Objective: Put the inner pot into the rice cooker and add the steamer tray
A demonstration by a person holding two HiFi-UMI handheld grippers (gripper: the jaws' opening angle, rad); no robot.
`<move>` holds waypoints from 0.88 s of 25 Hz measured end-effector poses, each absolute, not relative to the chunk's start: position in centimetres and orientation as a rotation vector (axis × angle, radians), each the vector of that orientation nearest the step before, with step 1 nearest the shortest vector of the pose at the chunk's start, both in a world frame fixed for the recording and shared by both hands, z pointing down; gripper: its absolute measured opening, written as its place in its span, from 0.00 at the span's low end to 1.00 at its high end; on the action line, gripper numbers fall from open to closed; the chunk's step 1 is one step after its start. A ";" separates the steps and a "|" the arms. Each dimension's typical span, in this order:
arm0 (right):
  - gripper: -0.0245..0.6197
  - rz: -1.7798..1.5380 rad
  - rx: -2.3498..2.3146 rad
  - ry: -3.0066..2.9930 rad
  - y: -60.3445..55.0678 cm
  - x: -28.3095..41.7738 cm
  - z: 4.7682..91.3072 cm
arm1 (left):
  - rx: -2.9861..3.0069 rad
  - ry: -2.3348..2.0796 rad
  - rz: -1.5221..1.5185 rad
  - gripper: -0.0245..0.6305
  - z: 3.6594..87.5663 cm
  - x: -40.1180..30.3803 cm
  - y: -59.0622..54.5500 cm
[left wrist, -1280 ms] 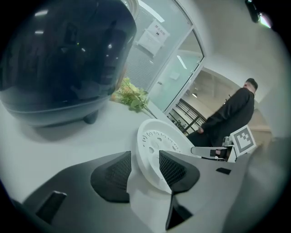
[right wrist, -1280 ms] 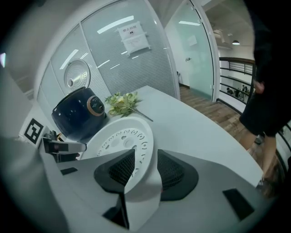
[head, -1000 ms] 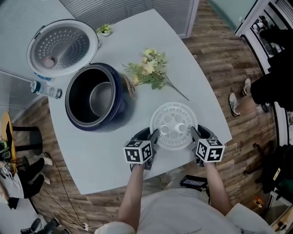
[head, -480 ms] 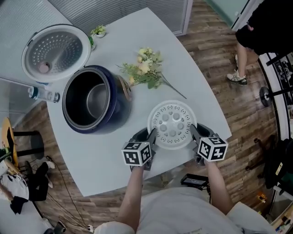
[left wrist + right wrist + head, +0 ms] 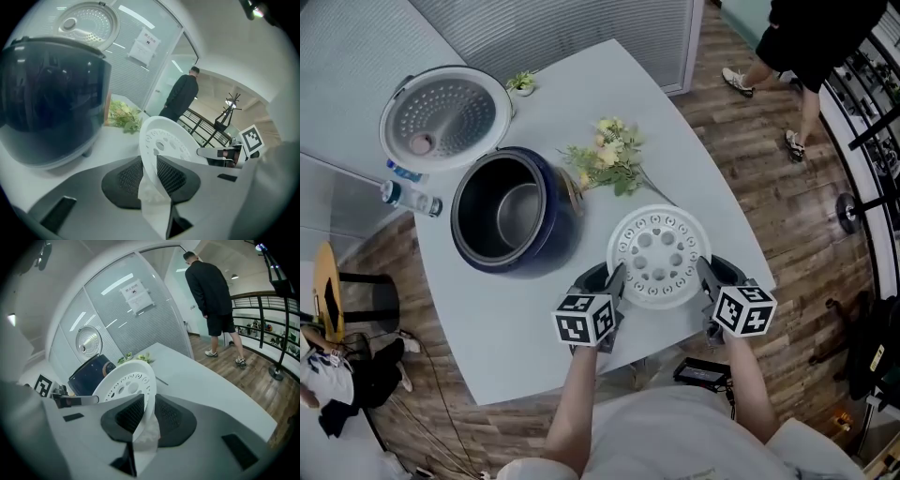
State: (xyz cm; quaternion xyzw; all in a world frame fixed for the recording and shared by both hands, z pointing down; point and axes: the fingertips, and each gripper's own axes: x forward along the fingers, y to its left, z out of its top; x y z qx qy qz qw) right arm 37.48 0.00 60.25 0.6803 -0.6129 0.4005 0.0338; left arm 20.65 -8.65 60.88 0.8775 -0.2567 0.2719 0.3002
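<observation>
On the pale worktop (image 5: 675, 131), the dark blue rice cooker (image 5: 561, 223) stood with its lid (image 5: 448, 117) swung open. Only the head view looked into it: the inner pot (image 5: 520, 211) sat inside. The left gripper view showed just the cooker's outer wall.

The white steamer tray (image 5: 659, 256) was held over the near edge of the worktop, well apart from the cooker. The left hand-held gripper (image 5: 617, 279) and the right hand-held gripper (image 5: 703, 277) took it at opposite sides. Each gripper view showed what the head view did not: the jaws had just been closing, and their meshed pads were clamped on the tray's rim.

A flower sprig (image 5: 605, 159) lay beyond the tray.
</observation>
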 end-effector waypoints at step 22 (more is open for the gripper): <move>0.15 1.026 2.206 -2.198 -4.8 36.3 47.3 | 2.490 -0.801 0.501 0.17 48.8 19.0 -13.1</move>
